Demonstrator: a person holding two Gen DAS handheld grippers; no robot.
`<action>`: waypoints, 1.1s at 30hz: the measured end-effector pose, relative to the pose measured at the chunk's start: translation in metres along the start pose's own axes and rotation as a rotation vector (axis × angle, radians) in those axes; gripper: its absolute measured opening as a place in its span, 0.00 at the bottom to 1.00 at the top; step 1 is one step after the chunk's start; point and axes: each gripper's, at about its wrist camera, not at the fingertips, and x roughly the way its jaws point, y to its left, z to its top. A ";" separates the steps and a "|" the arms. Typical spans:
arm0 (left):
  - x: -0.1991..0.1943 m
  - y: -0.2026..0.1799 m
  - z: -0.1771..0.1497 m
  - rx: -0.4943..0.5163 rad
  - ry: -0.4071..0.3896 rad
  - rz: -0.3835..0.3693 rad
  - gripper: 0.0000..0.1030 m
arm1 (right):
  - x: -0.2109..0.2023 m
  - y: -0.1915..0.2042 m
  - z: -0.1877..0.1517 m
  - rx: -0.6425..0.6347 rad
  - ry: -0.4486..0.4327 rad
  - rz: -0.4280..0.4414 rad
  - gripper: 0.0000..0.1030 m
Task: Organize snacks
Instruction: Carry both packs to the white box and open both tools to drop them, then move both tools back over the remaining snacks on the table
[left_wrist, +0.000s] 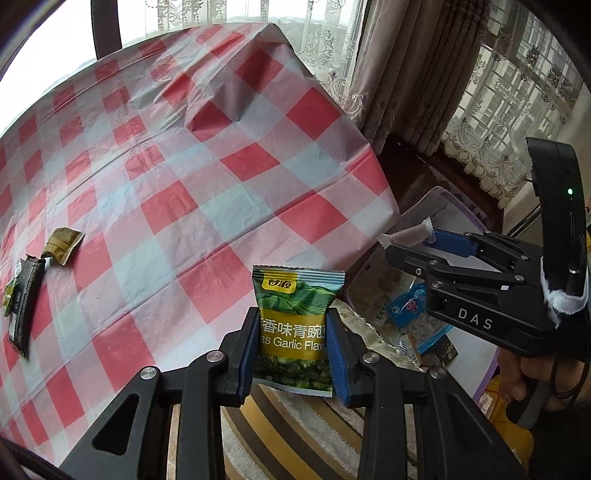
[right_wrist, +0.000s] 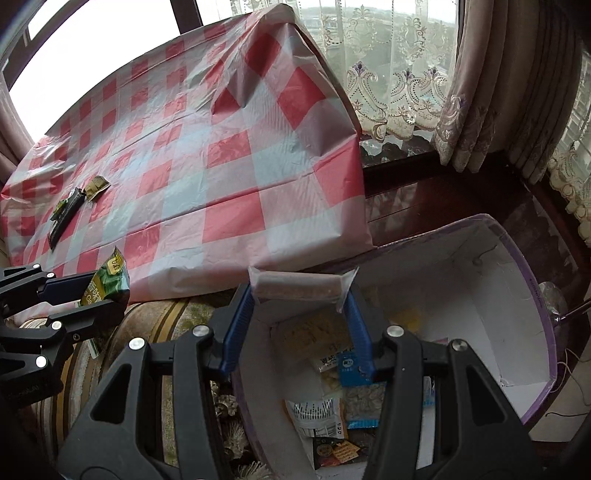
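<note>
Red, white and pale grey checks cover the cloth (left_wrist: 207, 177) on the worktop. On it, far from the box, a black wrapper (left_wrist: 23, 302) with a little green lies beside an olive-gold packet (left_wrist: 63, 244). The left tongs (left_wrist: 291, 350) are black with blue pads, and so are the right tongs (right_wrist: 301, 325). The pea packet (left_wrist: 295, 325) is leafy green with a yellow band, white lettering and a yellow logo patch. The long bar (right_wrist: 299, 287) shows dull pinkish brown through a translucent wrapper. The box (right_wrist: 532, 295) has a lilac rim and white inside walls, with blue, white, orange and pale yellow packs in it. Beside the box, the rug (left_wrist: 303, 435) is striped cream, brown and mustard.
</note>
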 end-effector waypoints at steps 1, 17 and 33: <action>0.002 -0.006 0.001 0.008 0.005 -0.013 0.34 | -0.001 -0.008 -0.003 0.012 -0.001 -0.008 0.52; 0.025 -0.081 0.004 0.125 0.086 -0.167 0.54 | -0.005 -0.079 -0.025 0.149 0.017 -0.092 0.70; 0.019 -0.041 0.010 0.011 0.053 -0.122 0.56 | -0.006 -0.048 -0.012 0.090 0.022 -0.069 0.76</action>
